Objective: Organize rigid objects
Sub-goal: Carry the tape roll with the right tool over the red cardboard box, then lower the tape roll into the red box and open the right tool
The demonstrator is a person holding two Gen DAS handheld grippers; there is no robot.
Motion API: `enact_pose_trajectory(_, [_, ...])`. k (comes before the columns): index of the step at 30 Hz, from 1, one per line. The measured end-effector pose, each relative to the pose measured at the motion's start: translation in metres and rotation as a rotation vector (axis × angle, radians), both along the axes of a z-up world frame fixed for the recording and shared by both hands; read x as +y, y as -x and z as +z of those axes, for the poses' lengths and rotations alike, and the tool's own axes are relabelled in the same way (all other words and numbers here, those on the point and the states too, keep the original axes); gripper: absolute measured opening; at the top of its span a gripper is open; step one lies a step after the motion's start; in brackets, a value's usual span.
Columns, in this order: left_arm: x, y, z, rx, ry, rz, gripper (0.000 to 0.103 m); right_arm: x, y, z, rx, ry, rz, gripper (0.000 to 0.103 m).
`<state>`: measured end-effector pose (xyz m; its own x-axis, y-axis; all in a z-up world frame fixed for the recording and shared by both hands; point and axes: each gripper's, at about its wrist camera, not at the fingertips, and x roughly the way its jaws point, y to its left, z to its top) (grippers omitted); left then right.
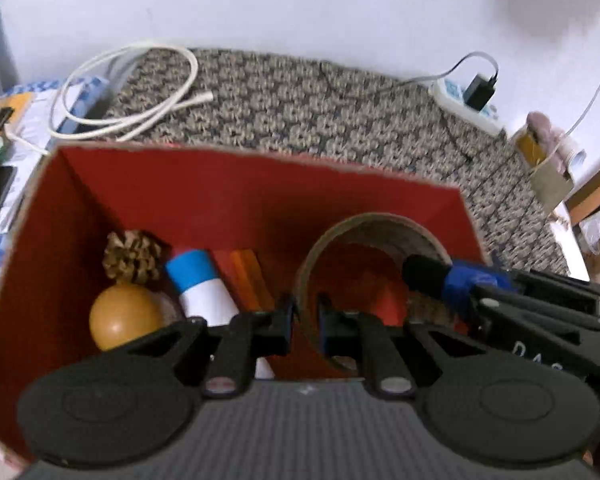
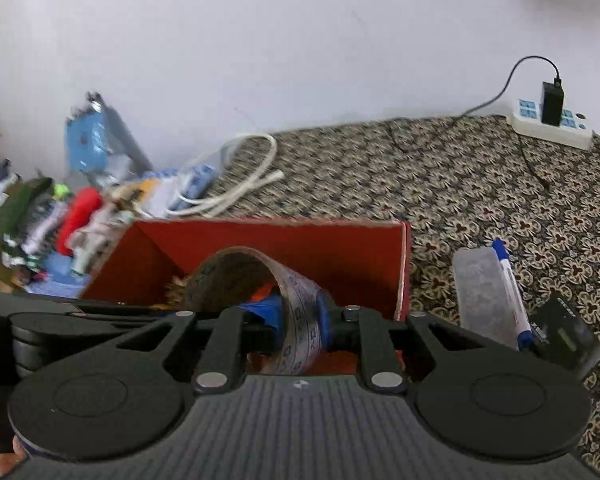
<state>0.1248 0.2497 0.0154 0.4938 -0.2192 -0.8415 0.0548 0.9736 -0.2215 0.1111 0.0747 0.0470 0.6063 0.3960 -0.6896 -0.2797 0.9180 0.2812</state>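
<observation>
I have both grippers pinching the tape roll [image 1: 374, 240] over the red box [image 1: 260, 196]: left gripper [image 1: 306, 322] on its near wall, right gripper [image 2: 300, 322] on its side. I lower evenly, keeping clear of the ball [image 1: 126, 316], then release together.

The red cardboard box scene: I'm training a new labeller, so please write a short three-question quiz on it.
1. True or false: the brown cardboard tape ring is clamped by both the left gripper and the right gripper.
2. Which lies outside the red cardboard box, on the patterned cloth? A) brown pine cone B) blue-capped white marker pen C) yellow-brown ball
3. Fill in: the charger plugged into the white power strip is ___ in colour.

Key: 1 true; 2 B; 3 black.
</observation>
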Motion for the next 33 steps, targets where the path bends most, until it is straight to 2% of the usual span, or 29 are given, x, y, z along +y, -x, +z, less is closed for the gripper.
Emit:
enact_pose_trajectory(3, [-0.001, -0.011, -0.013, 0.046, -0.033, -0.008, 0.011, 0.007, -0.012, -0.013, 0.051, 0.037, -0.022, 0.000])
enact_pose_trajectory(5, [0.002, -0.017, -0.019, 0.077, -0.004, -0.017, 0.013, 0.010, -0.016, -0.019, 0.073, 0.054, -0.028, 0.000])
enact_pose_trajectory(10, [0.003, -0.026, -0.020, 0.072, -0.004, -0.015, 0.017, 0.021, -0.017, -0.023, 0.020, 0.136, -0.049, 0.000])
enact_pose_trajectory(14, [0.005, -0.029, -0.021, 0.077, -0.034, 0.004, 0.017, 0.017, -0.023, -0.024, -0.003, 0.086, -0.056, 0.005])
enact_pose_trajectory(15, [0.006, -0.029, -0.022, 0.083, -0.043, 0.012, 0.020, 0.015, -0.023, -0.024, -0.003, 0.066, -0.055, 0.006])
enact_pose_trajectory(16, [0.008, -0.030, -0.023, 0.089, -0.037, 0.019, 0.030, 0.014, -0.024, -0.023, -0.004, 0.050, -0.061, 0.006])
enact_pose_trajectory(18, [0.010, -0.030, -0.022, 0.081, -0.044, 0.045, 0.033, 0.008, -0.024, -0.023, -0.003, 0.008, -0.078, 0.005])
enact_pose_trajectory(24, [0.000, -0.027, -0.021, 0.069, -0.102, 0.040, 0.034, 0.000, -0.023, -0.024, -0.012, -0.061, -0.104, 0.005])
enact_pose_trajectory(30, [-0.003, -0.019, -0.015, 0.012, -0.152, 0.041, 0.034, 0.005, -0.021, -0.024, -0.025, -0.035, -0.091, 0.006])
enact_pose_trajectory(33, [-0.004, -0.015, -0.012, 0.011, -0.150, 0.043, 0.032, 0.001, -0.018, -0.023, -0.032, -0.040, -0.108, 0.006])
